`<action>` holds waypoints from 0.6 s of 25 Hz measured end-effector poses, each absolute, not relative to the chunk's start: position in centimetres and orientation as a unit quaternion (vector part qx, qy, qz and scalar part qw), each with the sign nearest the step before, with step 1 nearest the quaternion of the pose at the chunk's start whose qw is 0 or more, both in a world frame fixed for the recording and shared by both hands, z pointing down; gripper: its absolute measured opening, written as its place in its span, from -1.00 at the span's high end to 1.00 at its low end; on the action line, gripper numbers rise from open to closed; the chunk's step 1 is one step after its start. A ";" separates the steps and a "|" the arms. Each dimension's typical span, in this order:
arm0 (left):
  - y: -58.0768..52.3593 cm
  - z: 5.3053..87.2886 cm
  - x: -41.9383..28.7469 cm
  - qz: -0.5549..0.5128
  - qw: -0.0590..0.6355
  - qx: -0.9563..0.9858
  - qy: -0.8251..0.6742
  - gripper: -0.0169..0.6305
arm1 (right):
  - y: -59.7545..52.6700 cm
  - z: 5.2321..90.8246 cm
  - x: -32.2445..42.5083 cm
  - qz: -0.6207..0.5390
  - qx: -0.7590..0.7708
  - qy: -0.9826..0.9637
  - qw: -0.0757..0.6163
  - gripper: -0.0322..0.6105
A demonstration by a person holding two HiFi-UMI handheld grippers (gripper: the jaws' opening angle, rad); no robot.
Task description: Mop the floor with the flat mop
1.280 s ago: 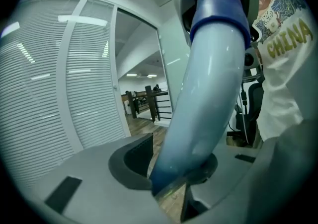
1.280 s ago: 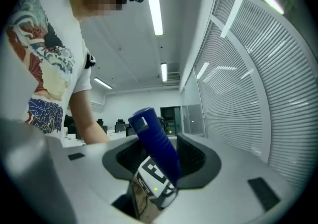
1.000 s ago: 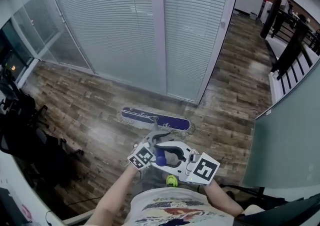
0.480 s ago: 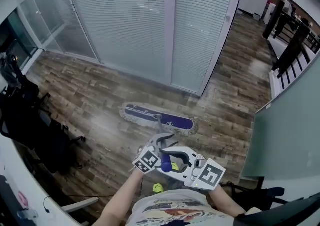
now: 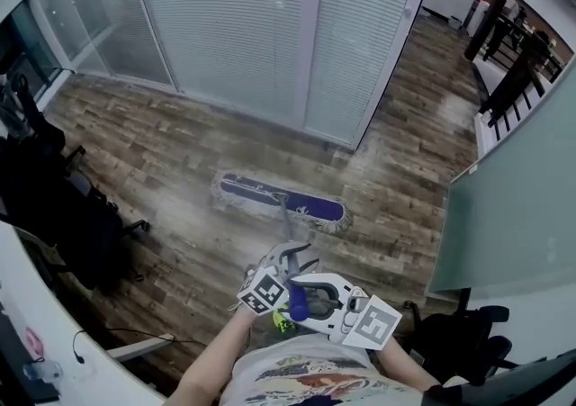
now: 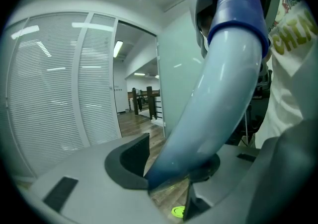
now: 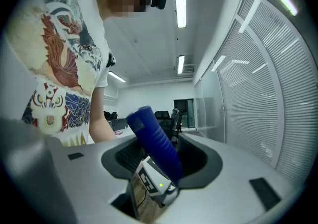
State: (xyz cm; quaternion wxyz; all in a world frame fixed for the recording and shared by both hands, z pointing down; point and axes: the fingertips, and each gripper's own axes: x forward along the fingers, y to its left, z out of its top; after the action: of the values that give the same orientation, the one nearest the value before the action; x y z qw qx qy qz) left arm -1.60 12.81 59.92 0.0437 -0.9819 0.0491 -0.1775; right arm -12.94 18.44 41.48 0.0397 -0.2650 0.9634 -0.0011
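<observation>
Right claw (image 7: 161, 161) is clenched on the blue grip (image 7: 154, 138) at the top end of the mop, lower centre of the head view. Left claw (image 6: 171, 164) is next along, on the pole (image 6: 218, 94). Its jaws have just been opening, but the pole is between them and, as far as I can see, against both pads, so it's holding, just slack. Pole runs up-frame to the mop head (image 5: 281, 200), which lies flat on the wood floor (image 5: 162, 161) at mid-frame, long side roughly across the picture, clear of the blinds wall (image 5: 234, 26) above it.

Looks like a pull stroke. To do it well, IMO:
- Right claw drives and sets the angle, left only guides.
- Don't let the left open further, or the pole may roll and the mop head lift an edge.
- Keep the mop head flat, stroke straight, overlap the next lane.
- Mind the black chairs (image 5: 63, 206) at left and the chair (image 5: 459, 341) at lower right when backing up.

Vs a second ago:
- More bare floor between mop head and wall.
- Both claws sit lower in frame.
- Lower-right chair is new in view.
- Left chairs fill more of the edge.
- Mop head angle is about the same.
</observation>
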 end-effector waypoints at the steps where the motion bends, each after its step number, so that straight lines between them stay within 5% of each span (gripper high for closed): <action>1: 13.3 60.3 -1.9 -0.182 0.047 -0.981 0.045 0.54 | 18.9 42.0 -13.2 0.001 -0.264 0.964 0.036 0.28; 15: 12.6 60.9 -1.9 -0.178 0.069 -0.981 0.018 0.54 | 17.8 43.4 -13.3 -0.007 -0.251 0.964 0.086 0.24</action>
State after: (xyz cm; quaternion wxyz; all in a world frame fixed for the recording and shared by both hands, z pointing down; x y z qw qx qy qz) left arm -1.91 12.58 60.90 0.0691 -0.9815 0.0179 -0.1779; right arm -13.25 17.84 43.40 0.0864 -0.2513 0.9640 -0.0075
